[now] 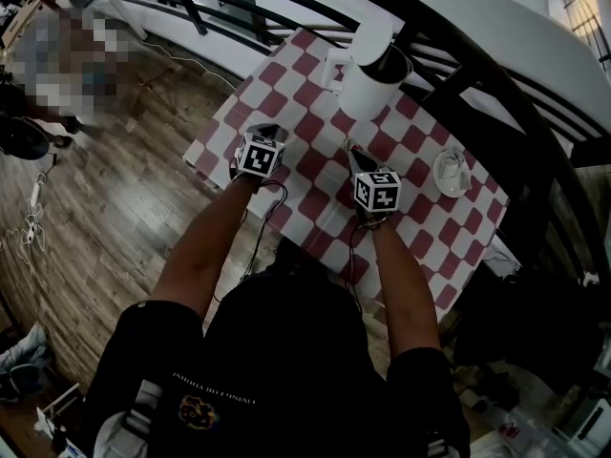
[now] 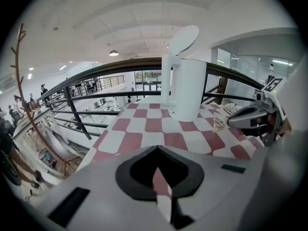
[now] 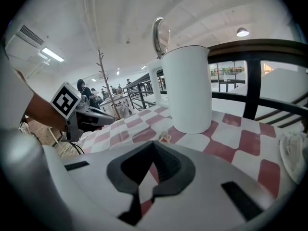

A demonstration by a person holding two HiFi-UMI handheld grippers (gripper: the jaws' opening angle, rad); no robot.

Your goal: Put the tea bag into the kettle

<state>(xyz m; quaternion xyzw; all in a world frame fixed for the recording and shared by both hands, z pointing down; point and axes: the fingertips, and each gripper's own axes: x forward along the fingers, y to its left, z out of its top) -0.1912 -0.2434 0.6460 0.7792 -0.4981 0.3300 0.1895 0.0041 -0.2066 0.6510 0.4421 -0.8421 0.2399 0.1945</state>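
Observation:
The white kettle (image 1: 370, 72) stands with its lid up at the far side of the red-and-white checked table (image 1: 315, 213); it also shows as the kettle (image 2: 185, 88) and the kettle (image 3: 186, 88) in the gripper views. My right gripper (image 1: 354, 152) is shut, and a small pale tea bag (image 2: 218, 124) sits at its tips, short of the kettle's base. From that gripper's own view only a small red-and-white bit of the tea bag (image 3: 162, 138) shows past the jaws. My left gripper (image 1: 270, 129) hovers to the kettle's left, shut with nothing in it.
A white dish (image 1: 451, 172) lies near the table's right edge. A black railing (image 1: 496, 60) curves close behind the kettle. The wooden floor (image 1: 115, 208) drops off past the table's left edge. Cables hang from both grippers toward the person.

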